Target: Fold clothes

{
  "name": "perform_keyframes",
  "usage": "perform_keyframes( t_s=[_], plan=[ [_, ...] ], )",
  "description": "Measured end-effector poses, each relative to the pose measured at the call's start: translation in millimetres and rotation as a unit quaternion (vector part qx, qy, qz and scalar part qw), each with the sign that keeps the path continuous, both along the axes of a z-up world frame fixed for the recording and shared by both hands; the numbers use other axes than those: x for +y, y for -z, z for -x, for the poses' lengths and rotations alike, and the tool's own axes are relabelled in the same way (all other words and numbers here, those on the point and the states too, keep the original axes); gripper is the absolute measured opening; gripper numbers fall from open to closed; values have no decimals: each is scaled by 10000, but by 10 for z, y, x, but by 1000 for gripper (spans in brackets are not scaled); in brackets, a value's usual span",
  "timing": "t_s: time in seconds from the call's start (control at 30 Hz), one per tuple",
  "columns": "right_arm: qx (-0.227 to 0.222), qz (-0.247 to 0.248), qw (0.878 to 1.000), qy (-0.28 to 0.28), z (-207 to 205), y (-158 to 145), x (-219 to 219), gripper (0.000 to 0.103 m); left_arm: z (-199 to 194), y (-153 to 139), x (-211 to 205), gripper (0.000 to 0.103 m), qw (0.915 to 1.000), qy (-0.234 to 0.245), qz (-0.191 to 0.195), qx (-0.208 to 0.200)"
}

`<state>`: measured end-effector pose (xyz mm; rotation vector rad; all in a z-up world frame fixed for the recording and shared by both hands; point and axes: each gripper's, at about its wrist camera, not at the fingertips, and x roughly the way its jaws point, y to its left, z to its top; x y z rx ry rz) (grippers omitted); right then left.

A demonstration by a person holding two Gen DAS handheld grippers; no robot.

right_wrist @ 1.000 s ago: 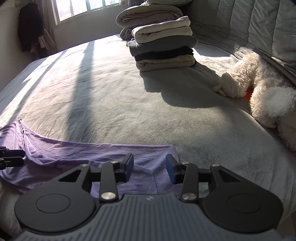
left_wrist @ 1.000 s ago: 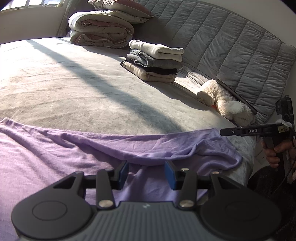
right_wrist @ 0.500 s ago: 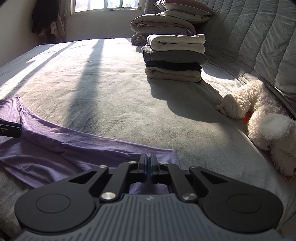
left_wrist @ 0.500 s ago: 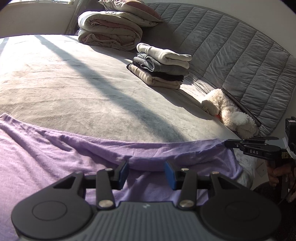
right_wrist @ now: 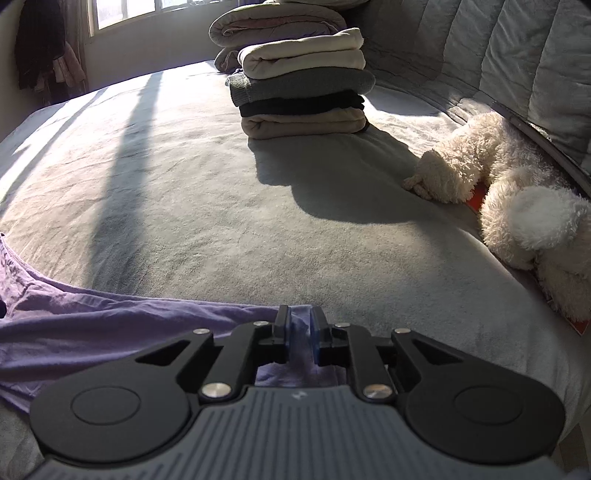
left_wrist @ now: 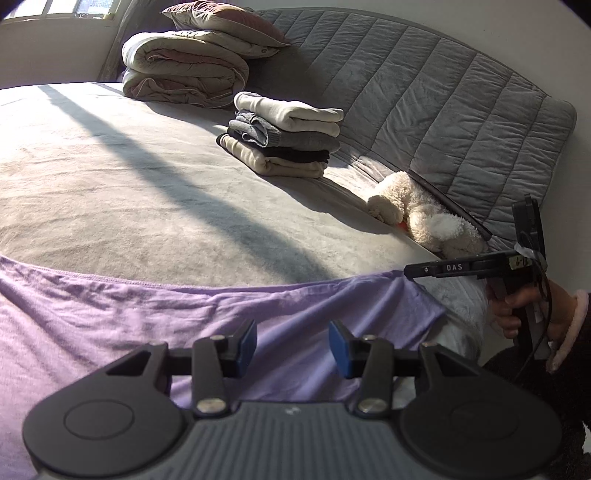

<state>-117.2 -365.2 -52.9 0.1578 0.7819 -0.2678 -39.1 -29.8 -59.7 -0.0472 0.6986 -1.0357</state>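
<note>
A white plush toy (right_wrist: pixel 517 206) lies at the bed's (right_wrist: pixel 184 184) right edge, against the grey quilted headboard (left_wrist: pixel 424 110). A rolled duvet (left_wrist: pixel 184 70) with a pillow (left_wrist: pixel 221 18) on top sits at the far corner by the window (right_wrist: pixel 129 9).

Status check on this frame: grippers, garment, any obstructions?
Left gripper open over purple garment. Right gripper shut on its corner. Nothing in the way.

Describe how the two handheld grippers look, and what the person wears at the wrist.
Each gripper has a ribbed grey body, two round black discs, black linkages with silver bolts, and blue pads. Seen from the left gripper, the right gripper is black with white "DAS" lettering, a white tag and a black cable. A fluffy pink cuff edges a dark sleeve.
</note>
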Motion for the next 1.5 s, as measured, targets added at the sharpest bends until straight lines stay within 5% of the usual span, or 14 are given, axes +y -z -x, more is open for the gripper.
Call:
perform_keyframes(
  t_s=[0.13,0.37,0.77,1.13,1.17,1.3,1.5],
  plan=[
    [-75,-517,9986,44,247,-84,-70,31,143,-5,-102,43,9989,440,-31,-176],
    [-214,-1687,9853,134,541,-41,-202,31,369,22,-297,42,9934,1064,-154,-390],
    [-370,-3222,9422,837,789,139,-501,31,429,77,-692,25,9911,1107,-580,-449],
    [-476,-3756,9196,1043,850,233,-618,31,433,145,-906,17,9885,1104,-886,-532],
    [-473,-3750,9199,1045,838,238,-615,31,435,147,-919,15,9884,1078,-910,-553],
    [-456,-3463,9314,1024,847,199,-576,4,421,139,-936,1,9891,963,-955,-576],
    [-643,-2949,9473,1076,913,59,-561,1,467,42,-925,0,9914,892,-712,-642]
  ],
)
